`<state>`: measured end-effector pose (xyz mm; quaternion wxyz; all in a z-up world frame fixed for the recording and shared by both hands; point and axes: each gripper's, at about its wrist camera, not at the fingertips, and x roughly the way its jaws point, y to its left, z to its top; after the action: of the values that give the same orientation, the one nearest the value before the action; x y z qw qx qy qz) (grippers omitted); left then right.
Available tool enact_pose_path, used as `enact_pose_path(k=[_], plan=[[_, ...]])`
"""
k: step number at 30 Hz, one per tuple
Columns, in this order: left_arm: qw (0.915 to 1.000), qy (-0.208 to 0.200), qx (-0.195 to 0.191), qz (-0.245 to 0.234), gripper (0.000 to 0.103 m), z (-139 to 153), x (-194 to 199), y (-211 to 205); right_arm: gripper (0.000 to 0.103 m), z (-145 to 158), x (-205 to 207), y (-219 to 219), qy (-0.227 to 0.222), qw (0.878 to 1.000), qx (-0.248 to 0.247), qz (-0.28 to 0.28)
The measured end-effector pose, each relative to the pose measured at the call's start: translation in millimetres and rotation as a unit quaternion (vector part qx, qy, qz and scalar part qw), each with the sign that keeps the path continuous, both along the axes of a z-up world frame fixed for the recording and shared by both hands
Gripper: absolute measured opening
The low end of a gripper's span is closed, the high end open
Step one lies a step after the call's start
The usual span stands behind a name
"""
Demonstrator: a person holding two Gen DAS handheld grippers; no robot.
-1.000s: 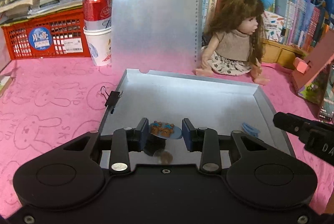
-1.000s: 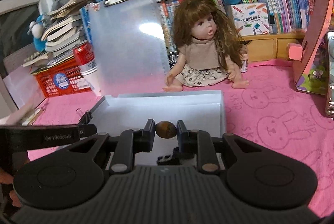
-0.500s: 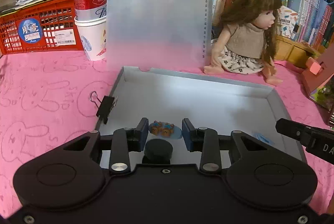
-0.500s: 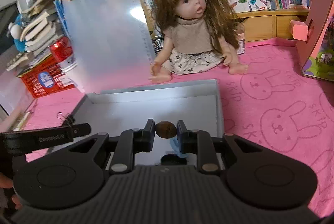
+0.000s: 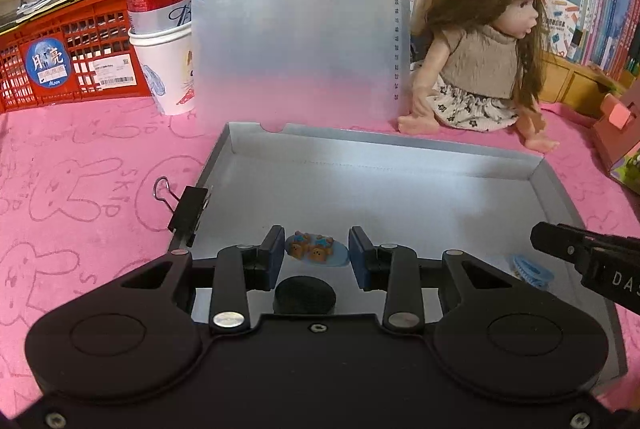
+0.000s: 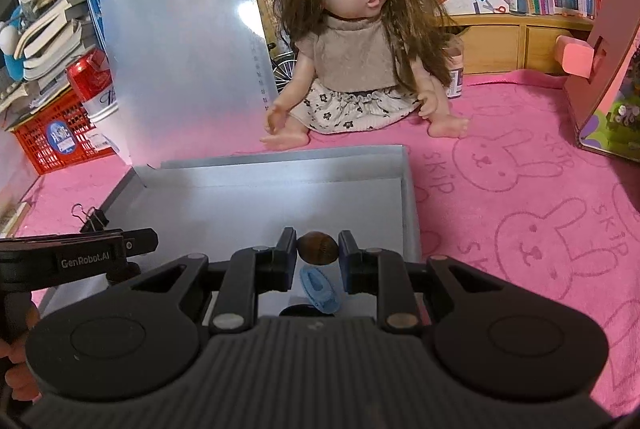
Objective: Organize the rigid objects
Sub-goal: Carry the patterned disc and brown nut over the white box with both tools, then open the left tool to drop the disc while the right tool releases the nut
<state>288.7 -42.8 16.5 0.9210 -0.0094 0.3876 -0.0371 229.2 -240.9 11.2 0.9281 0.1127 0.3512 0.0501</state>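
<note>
A grey shallow tray (image 5: 400, 185) (image 6: 280, 197) lies on the pink cloth. My left gripper (image 5: 317, 242) hovers over its near part, shut on a pale blue piece with small bear charms (image 5: 314, 251). Below it a black round object (image 5: 305, 295) rests in the tray. My right gripper (image 6: 318, 244) is shut on a brown oval ball (image 6: 318, 249), low over the tray's near right part. A blue hair clip (image 6: 320, 289) (image 5: 530, 271) lies on the tray floor just under it. A black binder clip (image 5: 188, 209) (image 6: 94, 219) grips the tray's left wall.
Behind the tray stand a translucent clipboard (image 5: 296, 21), a doll (image 6: 356, 61), and a red can in a paper cup (image 5: 160, 29). Further left is a red basket (image 5: 60, 61). A pink cardboard house (image 6: 608, 69) stands at the right, with books along the back.
Both grippers have come forward and lower over the tray, so the tray, doll and clipboard look closer. Each gripper still holds its object the same way.
</note>
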Motion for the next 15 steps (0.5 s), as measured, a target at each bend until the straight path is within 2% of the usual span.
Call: enact_pose_path(k=[15], plan=[[0.9998, -0.001, 0.021, -0.002, 0.034, -13.4, -0.7, -4.7, 0.028, -13.0, 3.2, 2.4, 0.008, 1.000, -0.015, 0.000]])
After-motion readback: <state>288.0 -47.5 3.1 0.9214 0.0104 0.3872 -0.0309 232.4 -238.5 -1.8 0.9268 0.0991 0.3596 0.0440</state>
